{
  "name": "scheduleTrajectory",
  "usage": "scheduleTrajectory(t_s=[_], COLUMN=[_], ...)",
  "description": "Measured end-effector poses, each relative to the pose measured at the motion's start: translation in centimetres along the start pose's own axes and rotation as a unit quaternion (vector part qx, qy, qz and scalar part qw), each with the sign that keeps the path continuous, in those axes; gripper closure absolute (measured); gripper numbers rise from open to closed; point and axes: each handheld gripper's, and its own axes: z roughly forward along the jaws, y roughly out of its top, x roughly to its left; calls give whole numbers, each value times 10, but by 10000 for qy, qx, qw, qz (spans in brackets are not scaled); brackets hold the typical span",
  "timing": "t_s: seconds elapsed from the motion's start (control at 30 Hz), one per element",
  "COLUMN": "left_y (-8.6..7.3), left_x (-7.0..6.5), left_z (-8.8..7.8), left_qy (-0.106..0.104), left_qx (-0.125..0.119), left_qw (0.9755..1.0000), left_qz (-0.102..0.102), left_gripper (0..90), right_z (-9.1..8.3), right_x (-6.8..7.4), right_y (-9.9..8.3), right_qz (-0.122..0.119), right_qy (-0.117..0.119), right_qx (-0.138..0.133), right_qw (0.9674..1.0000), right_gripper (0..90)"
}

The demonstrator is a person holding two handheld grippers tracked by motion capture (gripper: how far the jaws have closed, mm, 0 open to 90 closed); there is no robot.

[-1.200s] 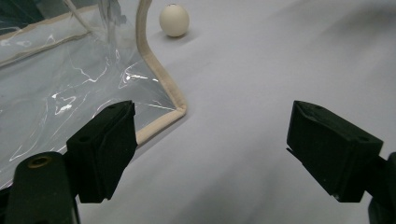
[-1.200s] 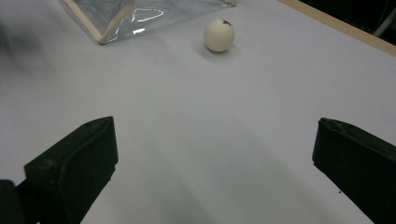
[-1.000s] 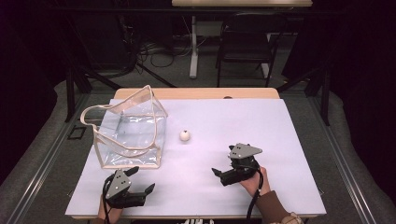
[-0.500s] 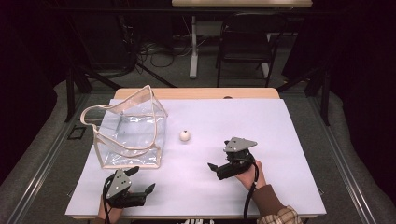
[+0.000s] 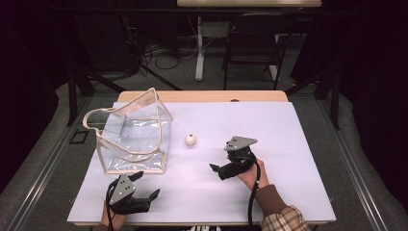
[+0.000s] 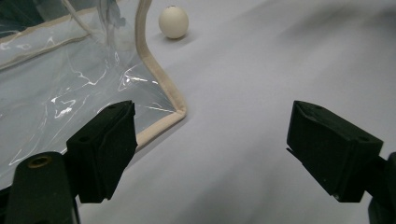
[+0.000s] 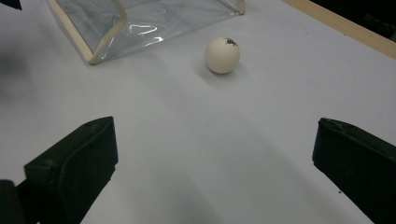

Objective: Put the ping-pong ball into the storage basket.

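One white ball (image 5: 190, 140) sits on the bench (image 5: 288, 144), just right of one clear plastic bag (image 5: 134, 139), apart from it. Two grippers: right gripper (image 5: 219, 169) points toward the ball, jaws wide, empty. Left gripper (image 5: 144, 185) near the bag's front corner, jaws wide, empty. Dark mark on the ball, maybe print.

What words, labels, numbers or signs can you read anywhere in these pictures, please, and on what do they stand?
None can be read.
Ball: a small dark mark on top, too blurred to tell whether it is print.
Clear bag: beige trim, with no label showing.
Left gripper and right gripper: plain black jaws and grey plates, with no lettering to make out.
Table cover: blank.
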Motion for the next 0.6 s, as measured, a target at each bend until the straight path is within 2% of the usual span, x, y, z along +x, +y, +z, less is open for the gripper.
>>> scheduleTrajectory(t_s=[0.3,0.6], left_y=[0,0], left_x=[0,0], left_z=[0,1], left_qy=[-4,-8], left_qx=[-4,-6], left_qw=[10000,10000], left_qz=[-5,-2], left_gripper=[161,161], right_z=[14,29], right_x=[-4,-4], right_y=[10,19], right_qz=[116,80], right_qy=[135,197], right_qx=[12,96], right_qw=[9998,9997], right_gripper=[0,0])
